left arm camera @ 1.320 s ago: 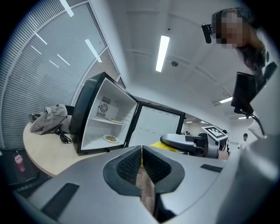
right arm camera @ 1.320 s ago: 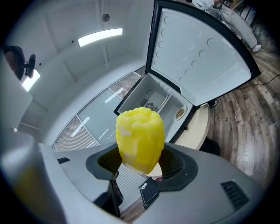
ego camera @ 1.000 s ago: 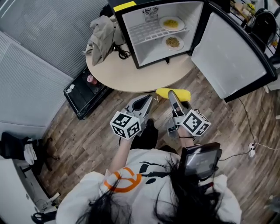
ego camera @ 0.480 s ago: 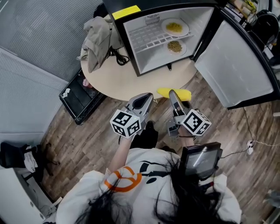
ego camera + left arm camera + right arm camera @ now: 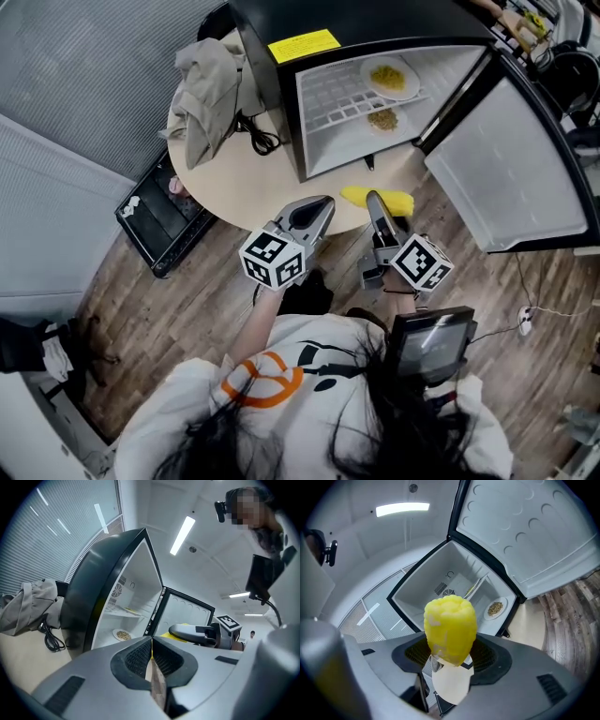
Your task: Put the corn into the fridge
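Two steps look settled already, since the mini fridge (image 5: 375, 19) stands on the round table (image 5: 244, 178) with its door (image 5: 506, 178) swung wide and the corn (image 5: 354, 196) is in hand; I judge the step under way to be the carry toward the open compartment. The right gripper (image 5: 375, 202) is clamped on the yellow cob, which hangs at the table's near edge, short of the fridge mouth. In the right gripper view the corn (image 5: 450, 625) sits between the ribbed pads (image 5: 485, 656), pinched at its lower part, with most of its length rising clear of them. From the head view it lies crosswise at the gripper's tip, jutting out on both sides. The left gripper (image 5: 323, 204) hovers just beside it, jaws pressed together with nothing between them, as the left gripper (image 5: 152, 656) shows in its own view. Next, the move seems to call for a forward reach across the table and into the fridge, then a set-down on a free spot. One plate of food (image 5: 392, 77) sits on the wire shelf (image 5: 342, 94) and another plate (image 5: 382, 119) lies on the floor below. The bare left part of the shelf looks the easiest target.
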